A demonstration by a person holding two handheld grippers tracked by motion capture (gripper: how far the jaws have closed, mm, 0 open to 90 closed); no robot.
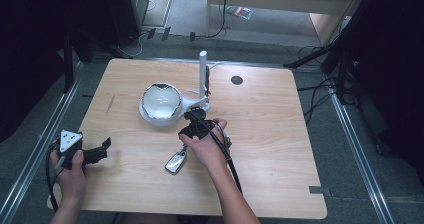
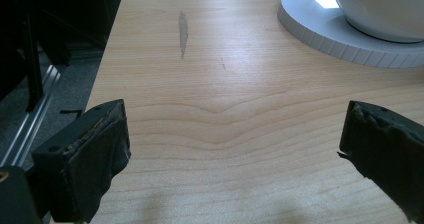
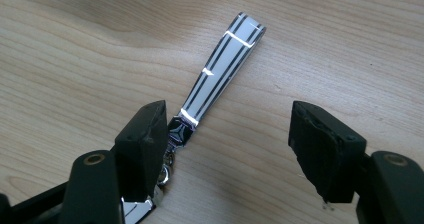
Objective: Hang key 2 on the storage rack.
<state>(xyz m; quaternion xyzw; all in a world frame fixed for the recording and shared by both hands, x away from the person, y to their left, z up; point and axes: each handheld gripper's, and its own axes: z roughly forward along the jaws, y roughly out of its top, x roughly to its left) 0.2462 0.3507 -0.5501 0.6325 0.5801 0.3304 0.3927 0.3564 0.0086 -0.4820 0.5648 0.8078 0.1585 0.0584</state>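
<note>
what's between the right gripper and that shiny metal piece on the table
Nothing visible. The right gripper hangs open just over the shiny metal piece, whose near end lies beside one pad; only bare table lies around it.

On the table (image 1: pixel 260 134): bowl (image 1: pixel 161 100) on a saucer (image 1: pixel 150 115) near the middle, stand (image 1: pixel 203 79) just right of it. Spoon (image 1: pixel 176 162) in front of the bowl, nearer the person. Right gripper (image 1: pixel 192 126) between bowl and spoon, above the spoon's handle. Left gripper (image 1: pixel 95 153) at the near left edge, well apart from the bowl.
</note>
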